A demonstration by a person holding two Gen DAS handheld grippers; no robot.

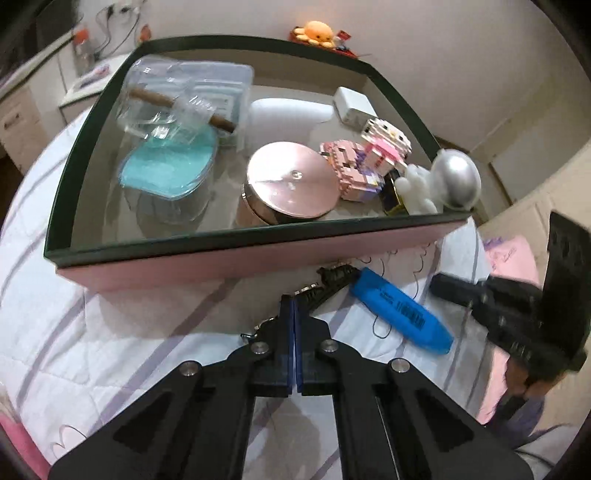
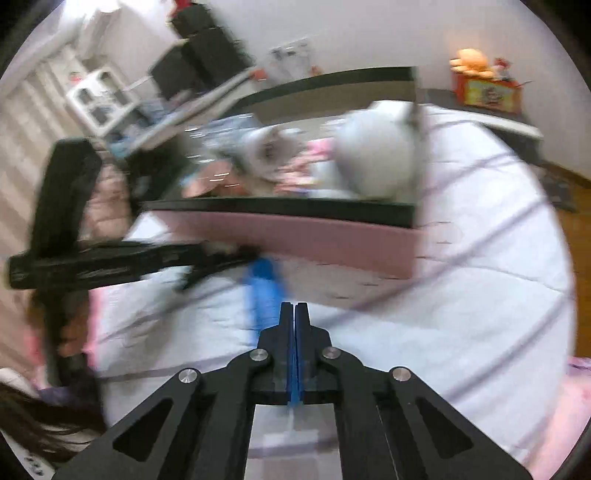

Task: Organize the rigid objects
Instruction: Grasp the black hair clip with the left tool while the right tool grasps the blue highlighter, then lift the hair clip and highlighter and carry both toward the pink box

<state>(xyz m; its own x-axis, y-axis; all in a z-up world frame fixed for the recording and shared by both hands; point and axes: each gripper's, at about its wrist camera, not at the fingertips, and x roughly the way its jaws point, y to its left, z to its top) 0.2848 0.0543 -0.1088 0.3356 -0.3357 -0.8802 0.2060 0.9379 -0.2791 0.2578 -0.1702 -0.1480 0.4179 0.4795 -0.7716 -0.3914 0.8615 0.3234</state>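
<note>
A pink box with a dark green rim [image 1: 236, 245] stands on the bed and holds several items: a blue-lidded container [image 1: 170, 170], a round pink jar [image 1: 291, 181], pink block figures [image 1: 364, 166] and a white astronaut figure [image 1: 450, 177]. In front of the box a blue highlighter [image 1: 402, 310] lies on the quilt. My left gripper [image 1: 293, 306] is shut, and a black clip [image 1: 334, 278] lies right at its tips; whether the pads pinch it I cannot tell. My right gripper [image 2: 294, 306] is shut with nothing in it, just short of the blurred highlighter [image 2: 264, 291].
The bed has a white quilt with purple stripes [image 1: 92, 332]. A pink pillow [image 1: 513, 258] lies to the right. An orange plush [image 1: 317, 31] sits on a shelf behind the box, and white drawers [image 1: 22, 122] stand at the left. The right wrist view is smeared by motion.
</note>
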